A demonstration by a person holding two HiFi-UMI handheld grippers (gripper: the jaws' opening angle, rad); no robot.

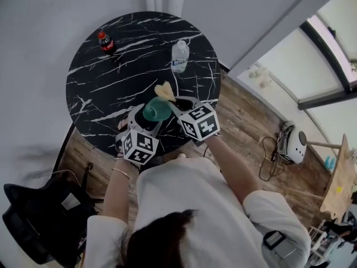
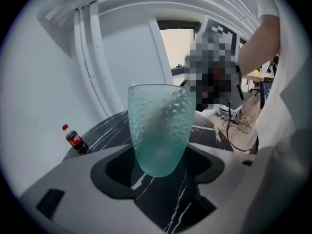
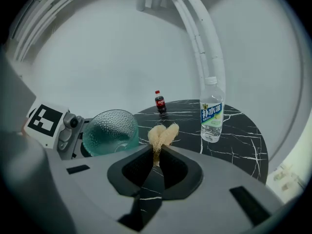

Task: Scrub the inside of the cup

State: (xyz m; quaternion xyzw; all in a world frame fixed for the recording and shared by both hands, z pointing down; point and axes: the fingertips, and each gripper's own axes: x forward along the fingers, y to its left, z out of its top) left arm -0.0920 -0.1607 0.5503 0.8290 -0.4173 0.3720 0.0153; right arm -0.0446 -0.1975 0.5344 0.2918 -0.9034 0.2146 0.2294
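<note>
A translucent green dimpled cup (image 1: 156, 109) hangs over the near edge of the round black marble table (image 1: 100, 88). My left gripper (image 1: 144, 120) is shut on its base; in the left gripper view the cup (image 2: 161, 128) stands upright between the two jaws of that gripper (image 2: 158, 165). My right gripper (image 1: 179, 103) is shut on a pale yellow loofah scrubber (image 1: 165, 91), just right of the cup. The right gripper view shows the scrubber (image 3: 163, 133) pinched in that gripper (image 3: 157, 157), with the cup (image 3: 109, 130) to its left, mouth tilted toward it. The scrubber is outside the cup.
A small cola bottle (image 1: 106, 42) stands at the table's far left and a clear water bottle (image 1: 179, 56) at the far middle. A black chair (image 1: 39, 216) sits at lower left. Cables and a white appliance (image 1: 293, 144) lie on the wooden floor to the right.
</note>
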